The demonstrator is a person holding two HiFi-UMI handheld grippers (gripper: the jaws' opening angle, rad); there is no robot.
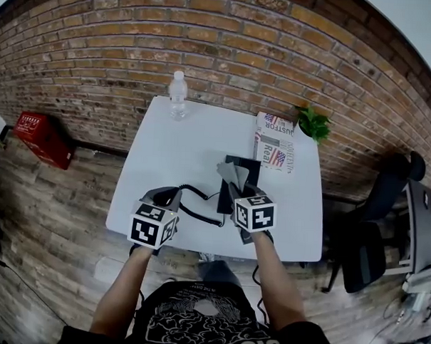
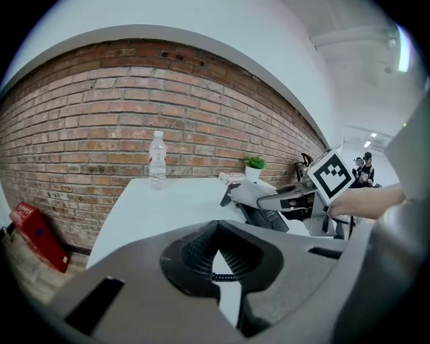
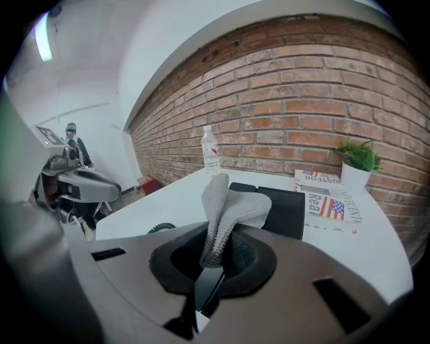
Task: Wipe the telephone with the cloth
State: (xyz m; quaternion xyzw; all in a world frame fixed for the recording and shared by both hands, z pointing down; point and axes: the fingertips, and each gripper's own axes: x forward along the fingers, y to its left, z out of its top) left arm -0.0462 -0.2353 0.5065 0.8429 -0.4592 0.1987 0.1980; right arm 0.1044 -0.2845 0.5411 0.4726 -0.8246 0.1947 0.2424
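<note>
A black telephone (image 1: 250, 169) lies flat in the middle of the white table (image 1: 166, 151), and its coiled cord (image 1: 199, 213) runs left toward my left gripper (image 1: 168, 196). That gripper (image 2: 218, 232) hovers low near the table's front left, jaws shut, with nothing showing between the tips; a piece of cord (image 2: 222, 275) shows behind them. I cannot make out the handset. My right gripper (image 1: 236, 188) is shut on a grey cloth (image 1: 232, 173), which stands up over the telephone's near left part. In the right gripper view the cloth (image 3: 225, 211) rises from the jaws before the telephone (image 3: 285, 208).
A water bottle (image 1: 177, 95) stands at the table's far edge. A folded magazine (image 1: 274, 142) and a small potted plant (image 1: 314, 122) sit at the far right. A brick wall runs behind, with a red box (image 1: 42, 135) on the floor at left and an office chair (image 1: 373, 224) at right.
</note>
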